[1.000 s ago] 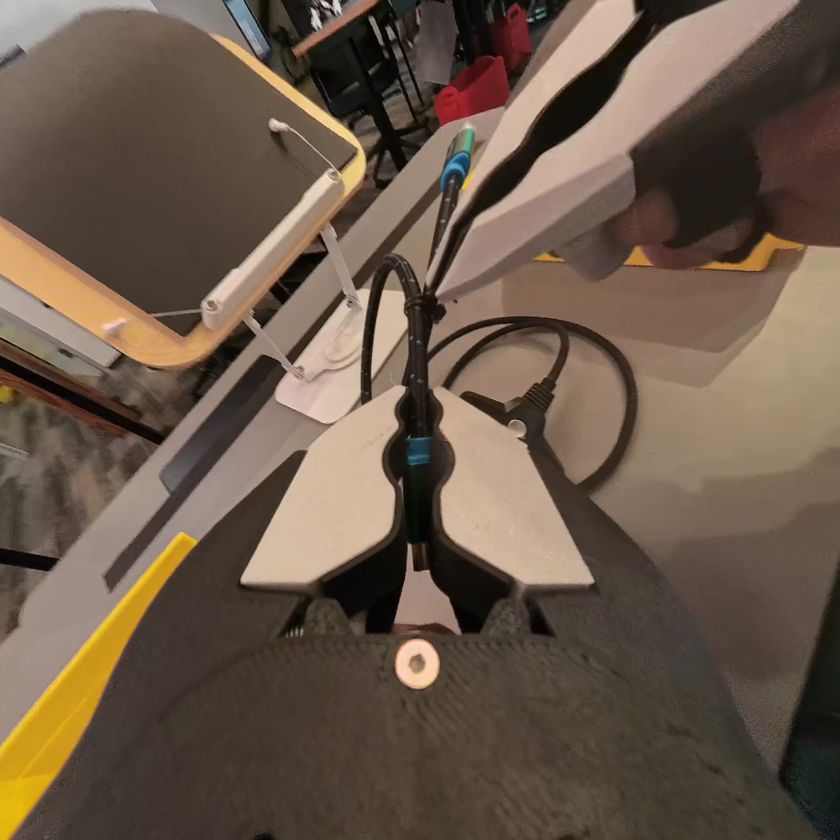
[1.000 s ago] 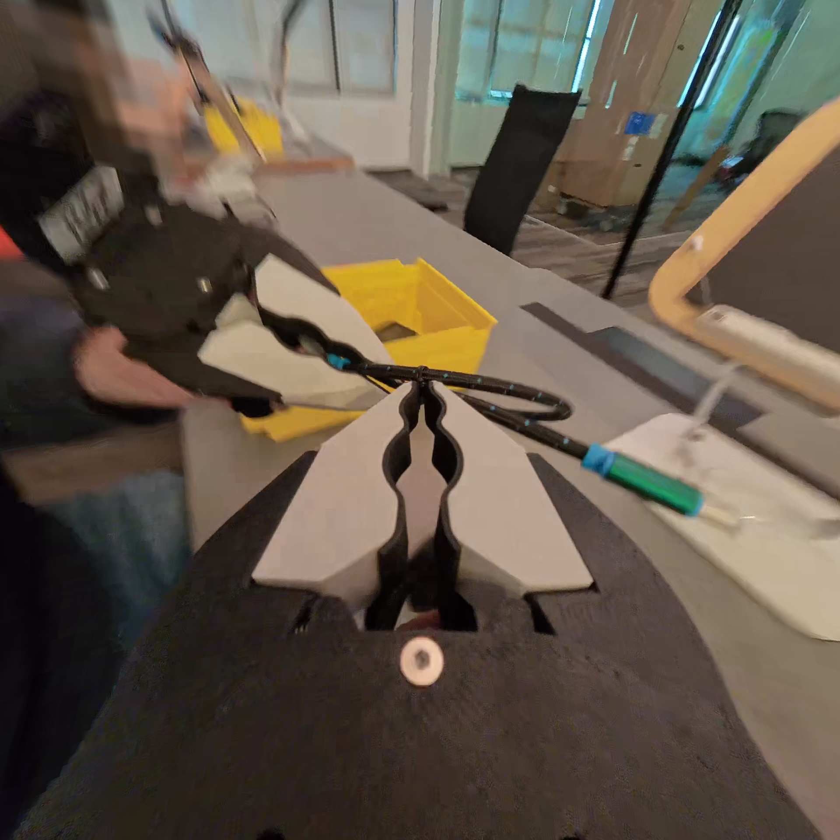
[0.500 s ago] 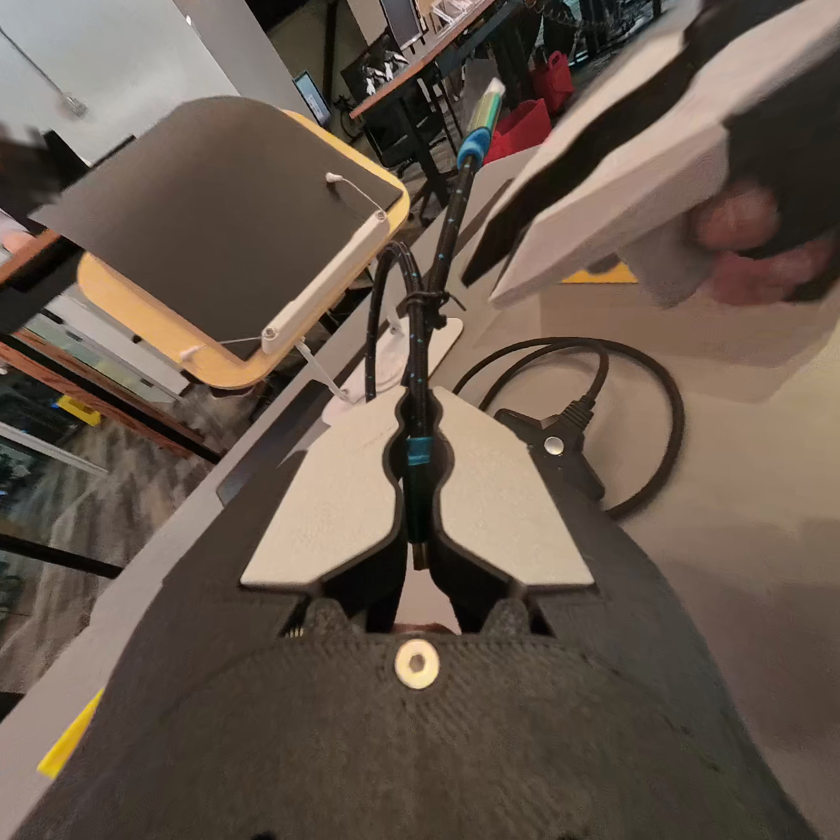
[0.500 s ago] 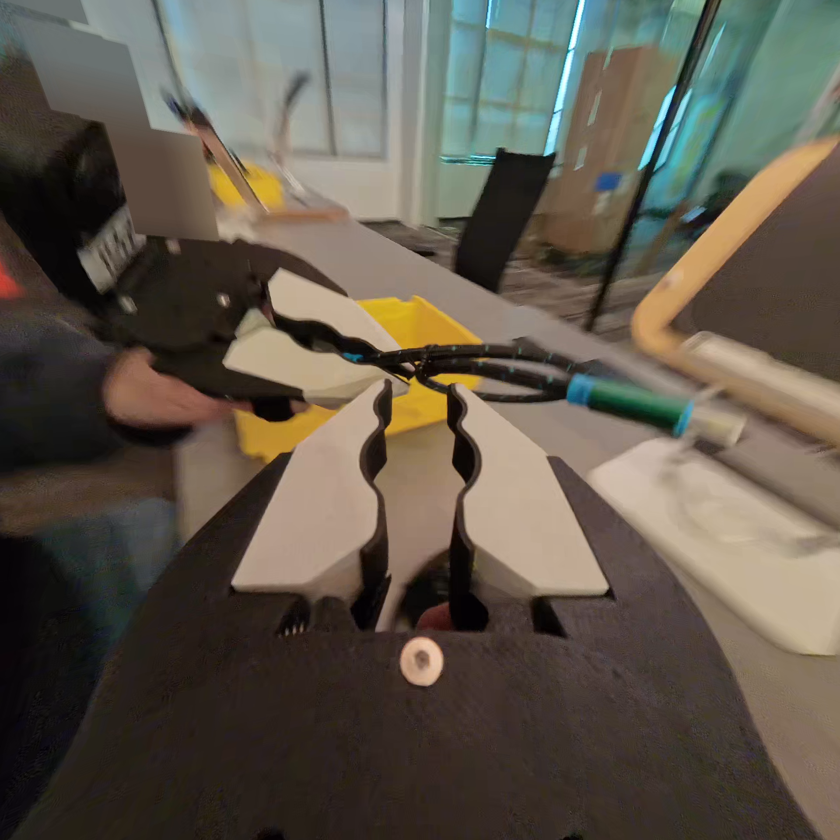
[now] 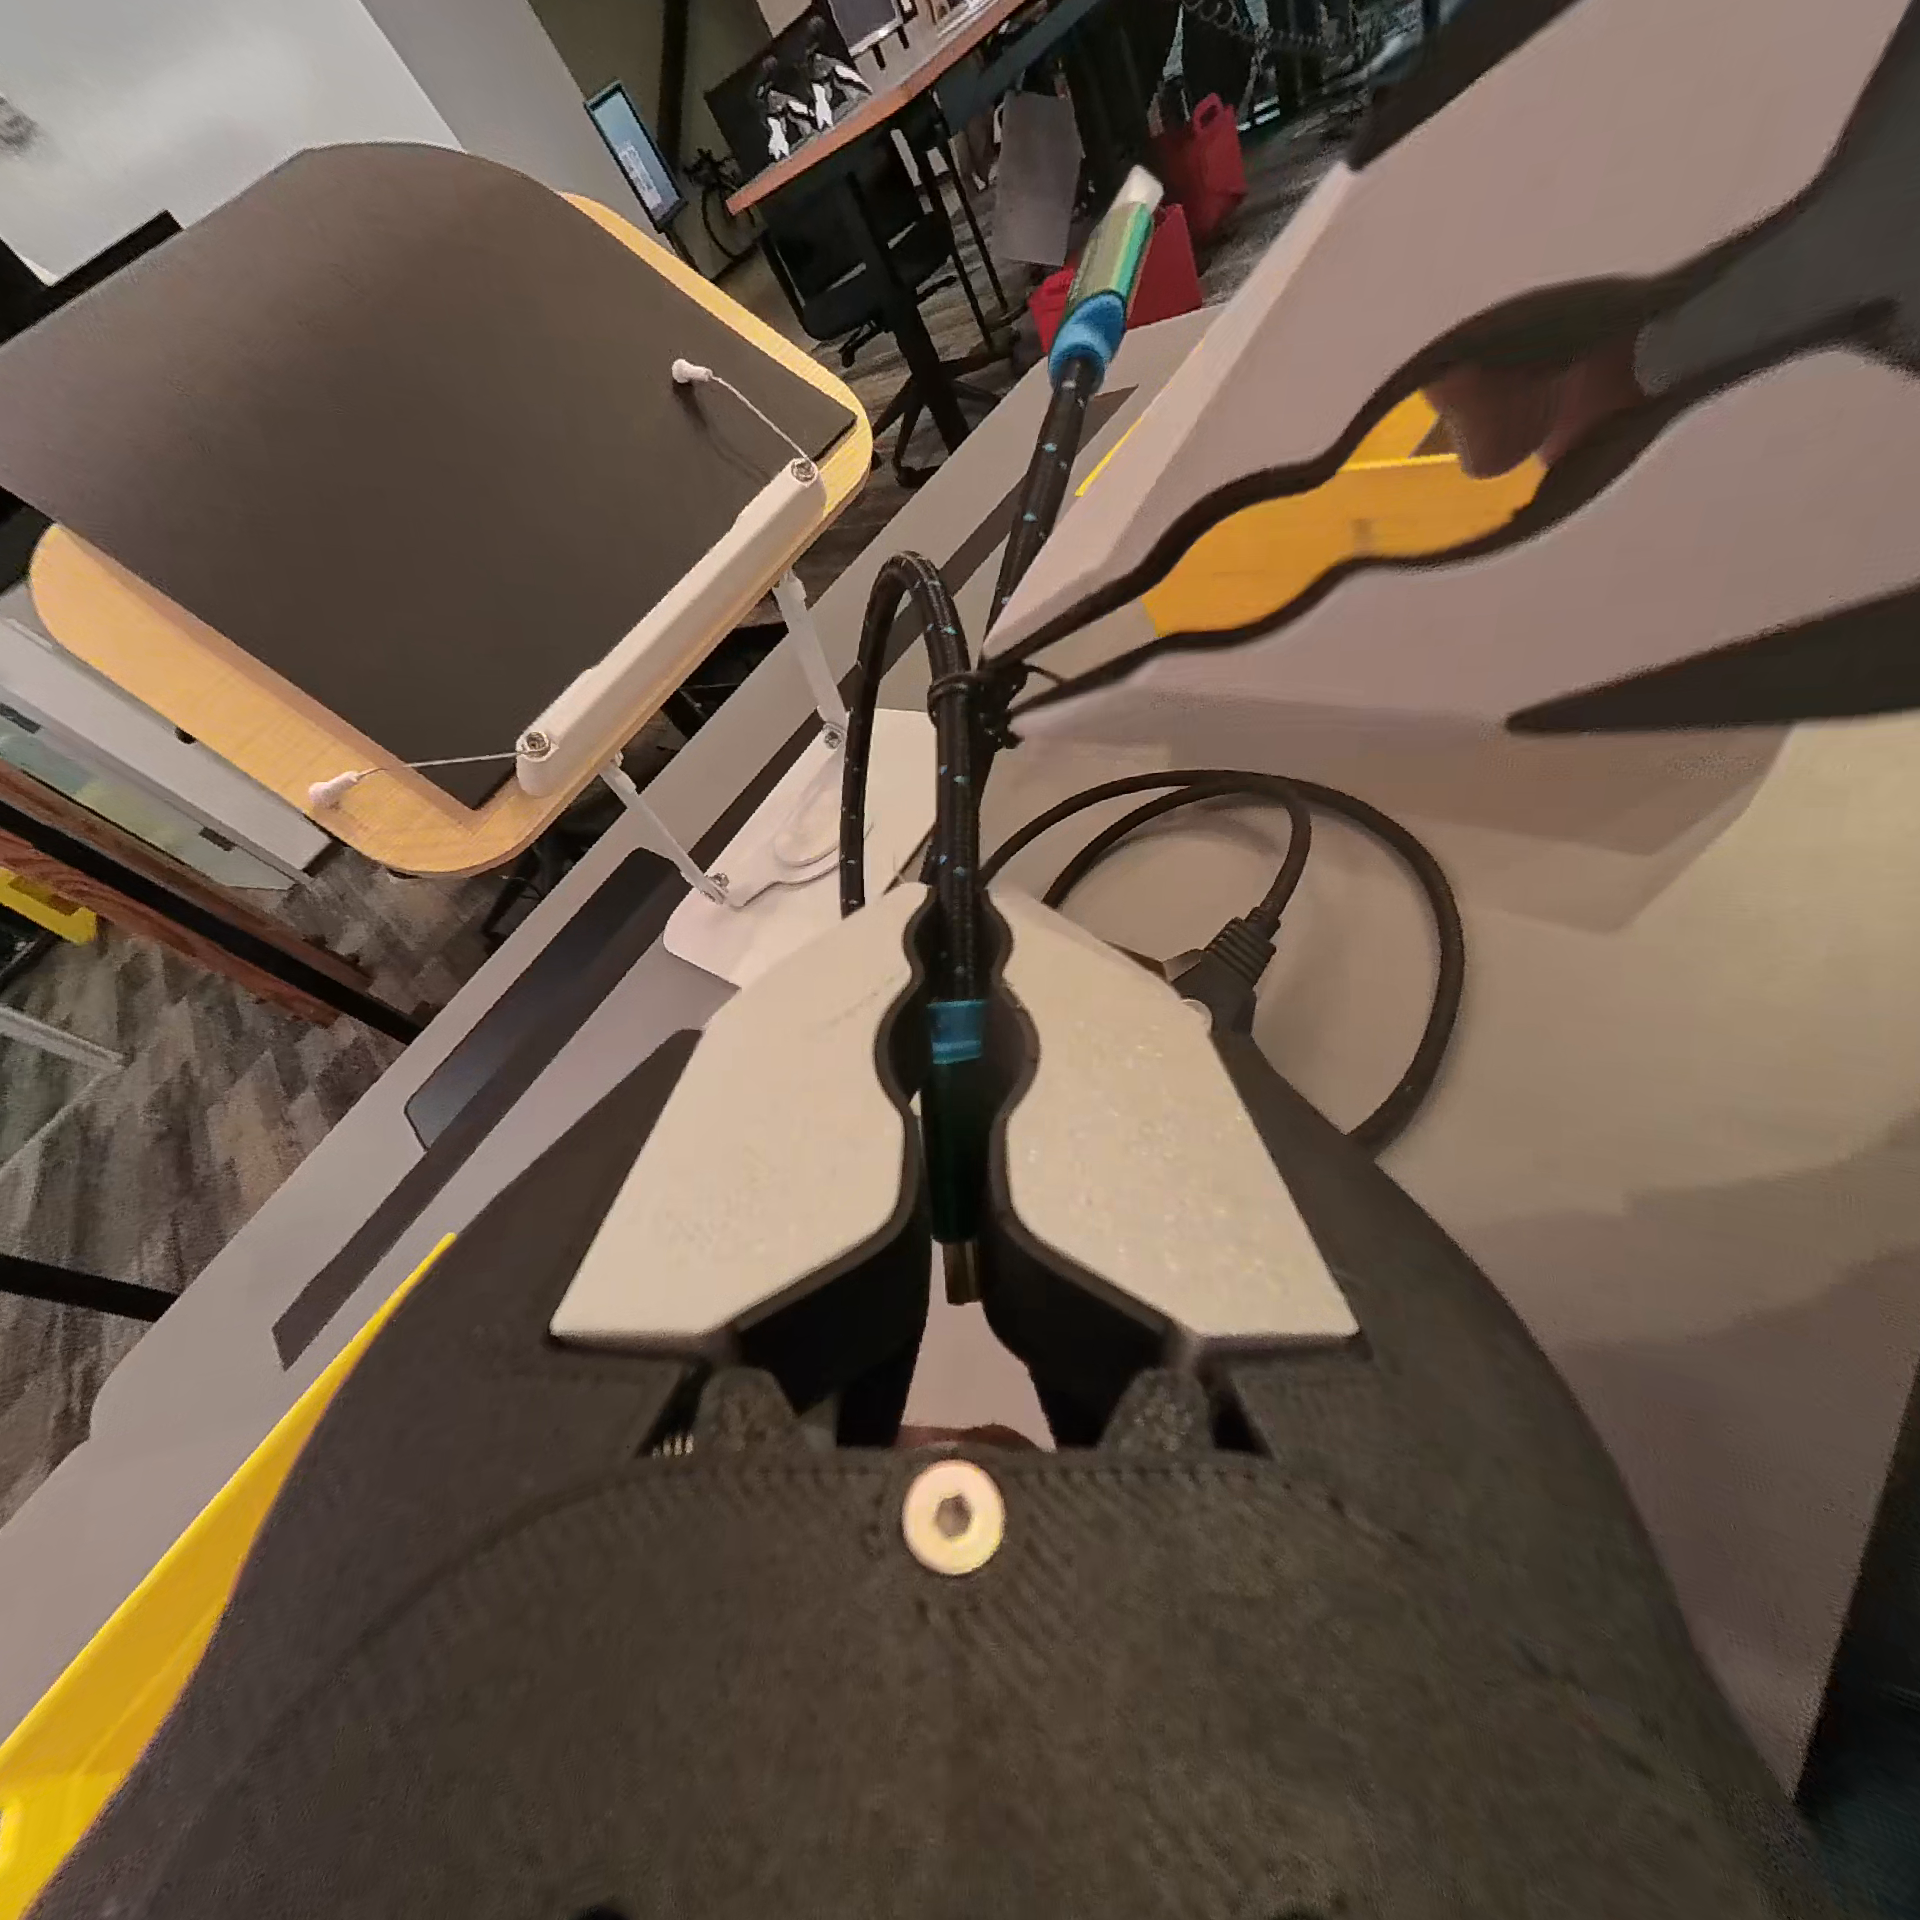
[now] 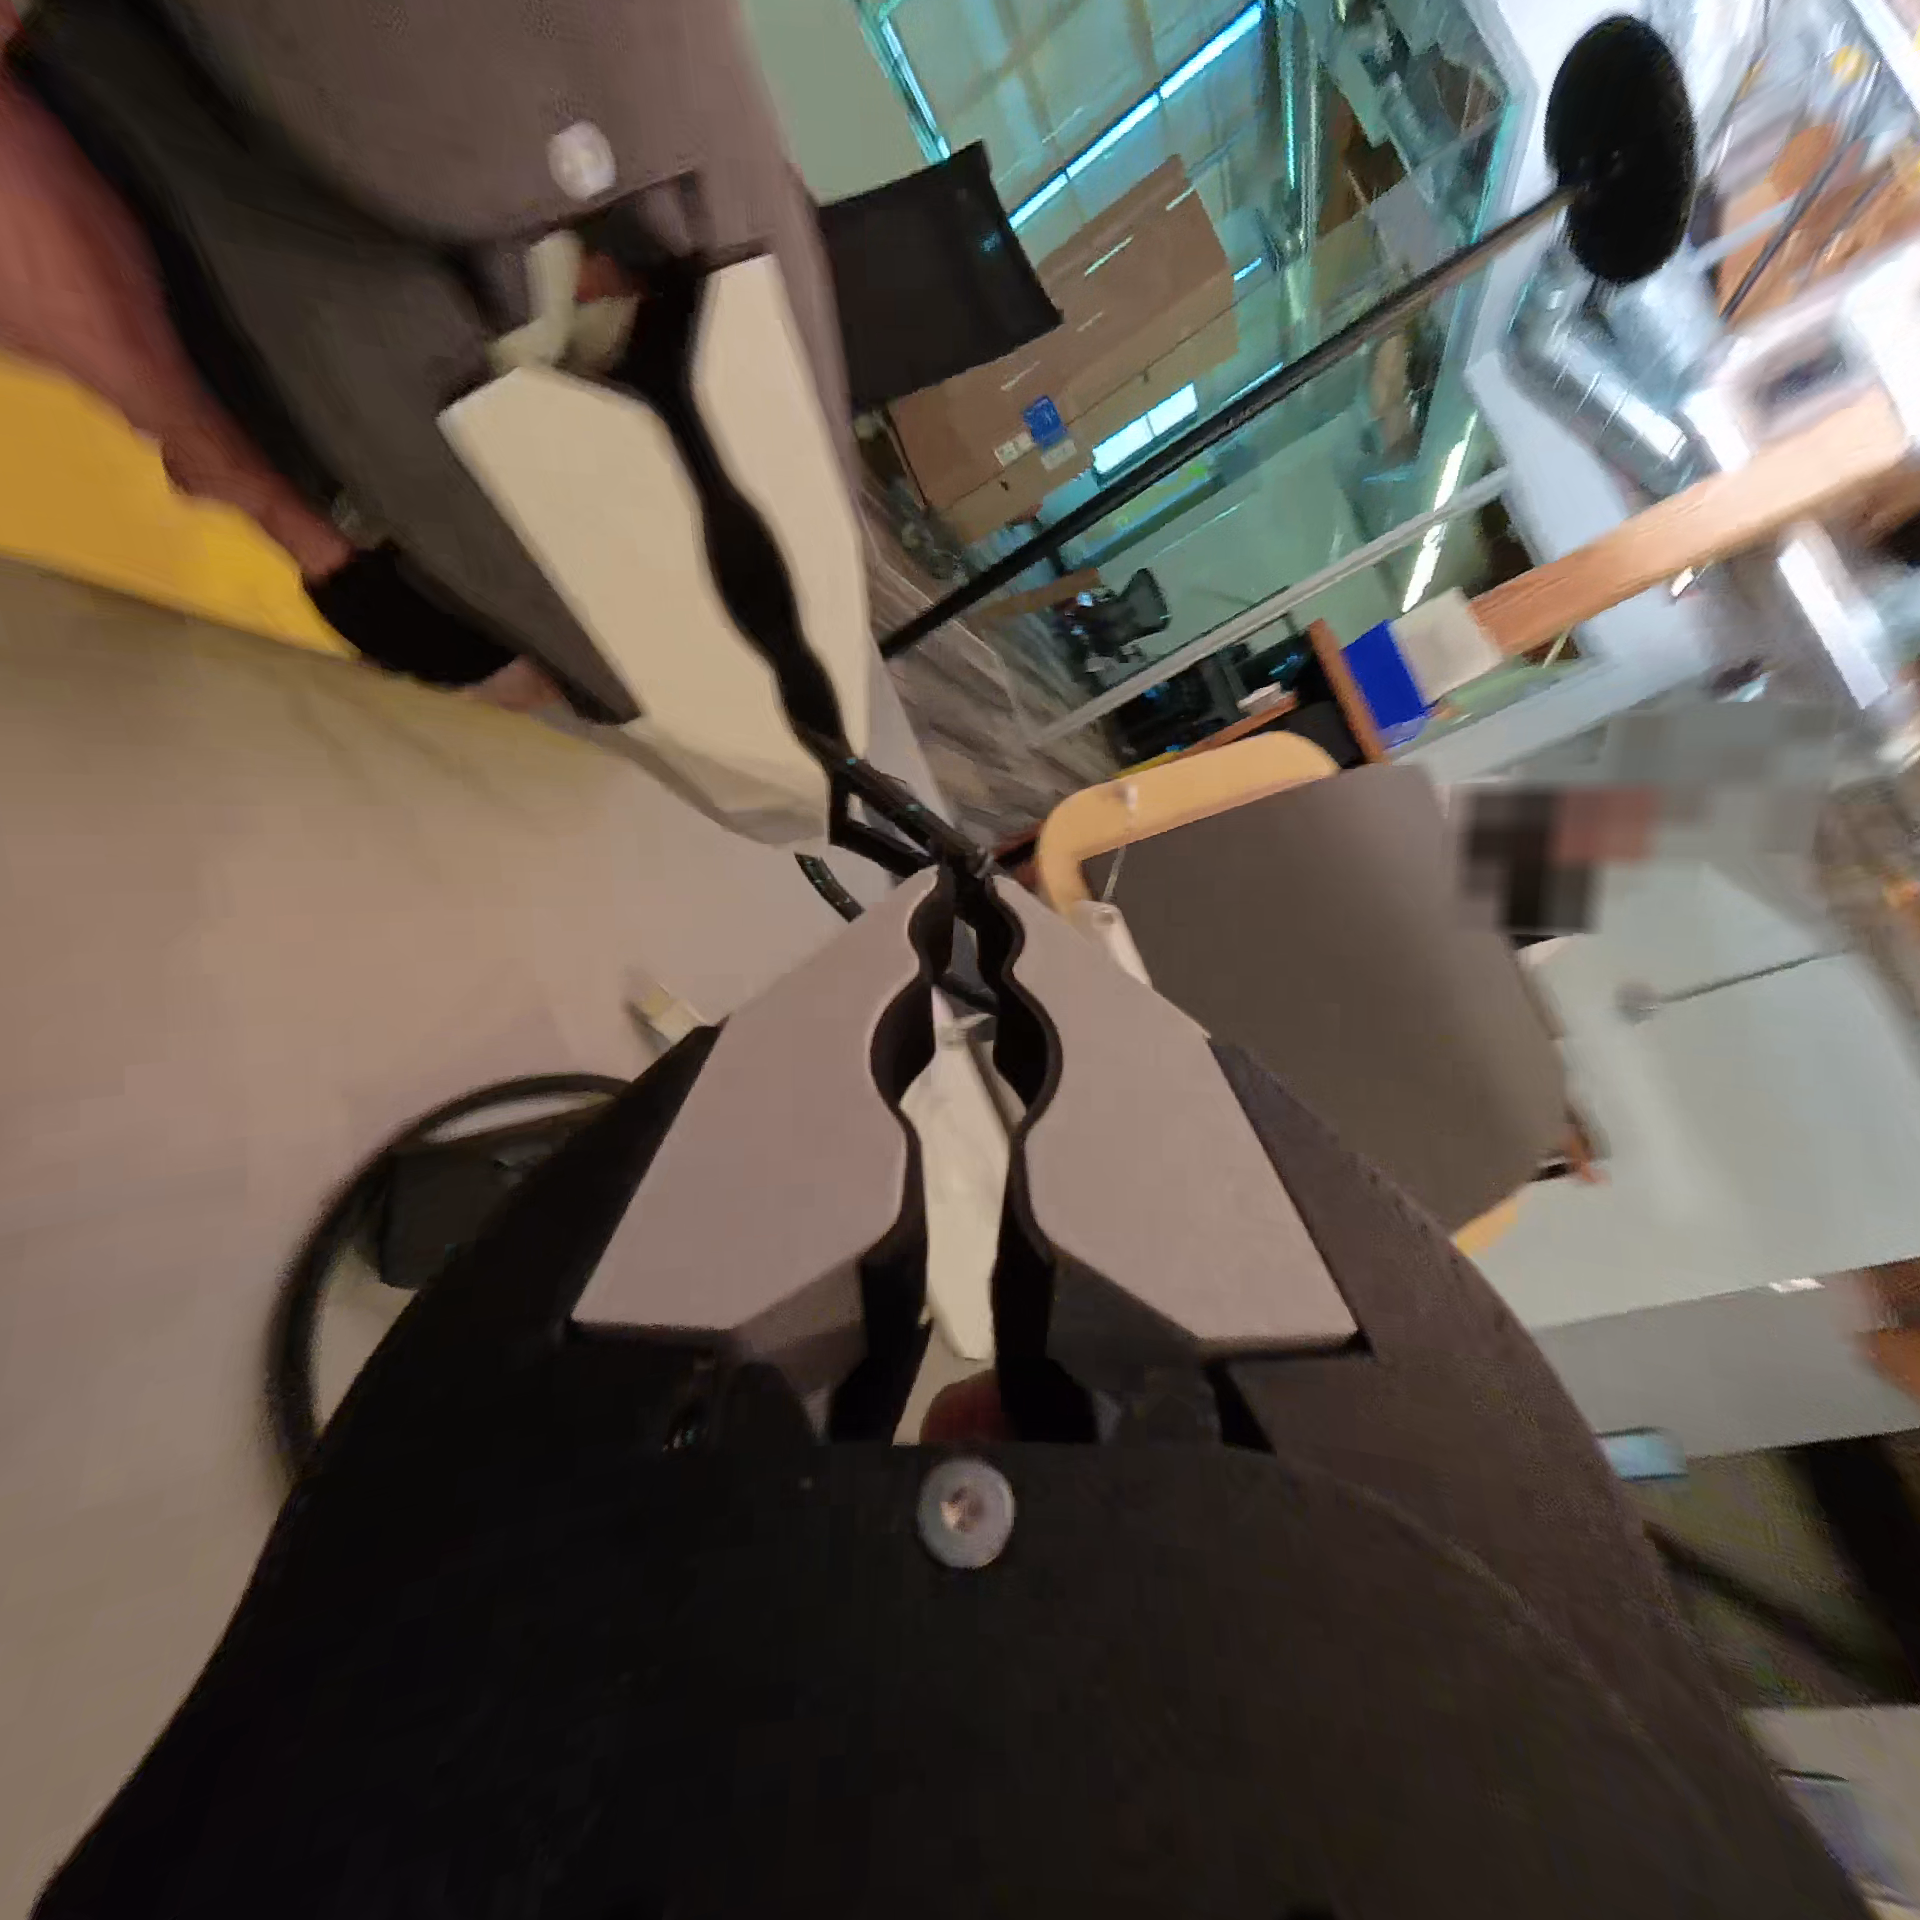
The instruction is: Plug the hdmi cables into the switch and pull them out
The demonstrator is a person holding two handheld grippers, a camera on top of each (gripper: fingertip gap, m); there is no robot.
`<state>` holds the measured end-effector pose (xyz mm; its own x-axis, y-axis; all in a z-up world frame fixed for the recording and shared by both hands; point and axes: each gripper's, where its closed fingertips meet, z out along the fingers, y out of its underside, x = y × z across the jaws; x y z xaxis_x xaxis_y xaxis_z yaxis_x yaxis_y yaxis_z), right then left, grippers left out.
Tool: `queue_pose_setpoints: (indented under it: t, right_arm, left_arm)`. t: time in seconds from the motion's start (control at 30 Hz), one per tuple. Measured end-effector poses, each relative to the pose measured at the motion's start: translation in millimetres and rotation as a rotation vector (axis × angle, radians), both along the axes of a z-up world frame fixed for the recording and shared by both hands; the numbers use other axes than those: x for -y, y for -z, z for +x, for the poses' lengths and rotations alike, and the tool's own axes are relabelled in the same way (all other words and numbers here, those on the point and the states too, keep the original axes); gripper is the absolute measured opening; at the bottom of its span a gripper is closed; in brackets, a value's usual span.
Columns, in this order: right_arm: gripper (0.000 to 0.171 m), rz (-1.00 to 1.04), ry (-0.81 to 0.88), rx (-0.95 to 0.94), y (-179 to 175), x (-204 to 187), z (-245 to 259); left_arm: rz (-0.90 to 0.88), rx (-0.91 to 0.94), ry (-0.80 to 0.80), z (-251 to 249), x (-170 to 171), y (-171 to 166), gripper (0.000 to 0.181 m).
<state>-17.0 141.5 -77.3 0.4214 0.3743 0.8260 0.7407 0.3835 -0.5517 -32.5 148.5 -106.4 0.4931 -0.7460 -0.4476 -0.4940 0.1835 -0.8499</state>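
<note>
My left gripper (image 5: 956, 925) is shut on one plug (image 5: 954, 1122) of a black braided HDMI cable (image 5: 956, 810), plug tip pointing back at the camera. The cable loops up to a tie (image 5: 971, 694); its free green plug (image 5: 1107, 260) sticks up beyond. My right gripper (image 5: 1003, 691) comes in from the upper right, its tips pinched on the cable at the tie. In the right wrist view its tips (image 6: 956, 888) close on the cable (image 6: 894, 821), with the left gripper (image 6: 821, 753) opposite. The black switch (image 5: 1236, 966) lies on the table, partly hidden behind my left finger.
A black board with a wooden rim (image 5: 416, 499) stands on a white base (image 5: 790, 862) at the table's left edge. A yellow bin (image 5: 1351, 520) sits behind the right gripper, another yellow one (image 5: 156, 1558) at lower left. The switch's black cord (image 5: 1444, 935) loops on the grey table (image 5: 1558, 1195).
The right gripper held the cable at the tie, opened and drew off half a second ago, and has now rolled over and closed on it again. The left gripper has kept its plug.
</note>
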Motion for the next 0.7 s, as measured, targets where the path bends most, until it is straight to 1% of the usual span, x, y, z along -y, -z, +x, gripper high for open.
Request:
queue_pose_setpoints:
  t: [0.07,0.17,0.2,0.3,0.33,0.4,0.43,0.47,0.53,0.57,0.63,0.7]
  right_arm:
    - [0.0,-0.151,-0.045,-0.191,-2.2,0.1,1.2]
    - [0.0,-0.413,-0.137,-0.574,-6.8,3.1,1.1]
    - [0.0,-0.524,-0.18,-0.733,-9.3,3.7,1.7]
    - [0.0,-0.895,-0.363,-1.293,-14.9,4.4,5.8]
    - [0.0,-0.988,-0.414,-1.43,-12.2,5.4,5.8]
    - [0.0,-1.074,-0.478,-1.545,-6.6,10.3,1.0]
    - [0.0,-1.069,-0.477,-1.553,-5.4,10.4,1.0]
    - [0.0,-1.004,-0.448,-1.481,-3.9,9.6,1.2]
    - [0.001,-0.845,-0.376,-1.252,-3.1,8.7,2.2]
    - [0.004,-0.779,-0.349,-1.132,-4.3,9.7,2.0]
    - [0.011,-0.57,-0.235,-0.833,-4.0,8.2,4.8]
    - [0.017,-0.398,-0.161,-0.586,-5.8,8.8,5.3]
  left_arm:
    - [0.031,-0.002,-0.013,-0.2,-0.5,-1.2,0.005]
    - [0.079,0.005,-0.034,-0.9,-0.6,-5.6,0.005]
    - [0.102,0.001,-0.045,-1.2,-0.6,-7.2,0.005]
    - [0.169,0.002,-0.077,-1.7,-0.3,-13.9,0.005]
    - [0.187,-0.008,-0.089,-1.6,-0.7,-14.2,0.005]
    - [0.193,-0.007,-0.085,-0.5,0.0,-10.8,0.005]
    - [0.184,-0.002,-0.078,-0.4,0.4,-8.4,0.005]
    - [0.177,-0.004,-0.074,-0.4,0.6,-6.4,0.005]
    - [0.171,-0.02,-0.071,0.6,0.5,-5.0,0.005]
    - [0.16,-0.019,-0.066,1.2,0.6,-5.4,0.005]
    - [0.131,-0.005,-0.061,0.4,-0.2,-7.3,0.005]
    - [0.11,-0.002,-0.057,-1.1,-1.2,-8.1,0.005]
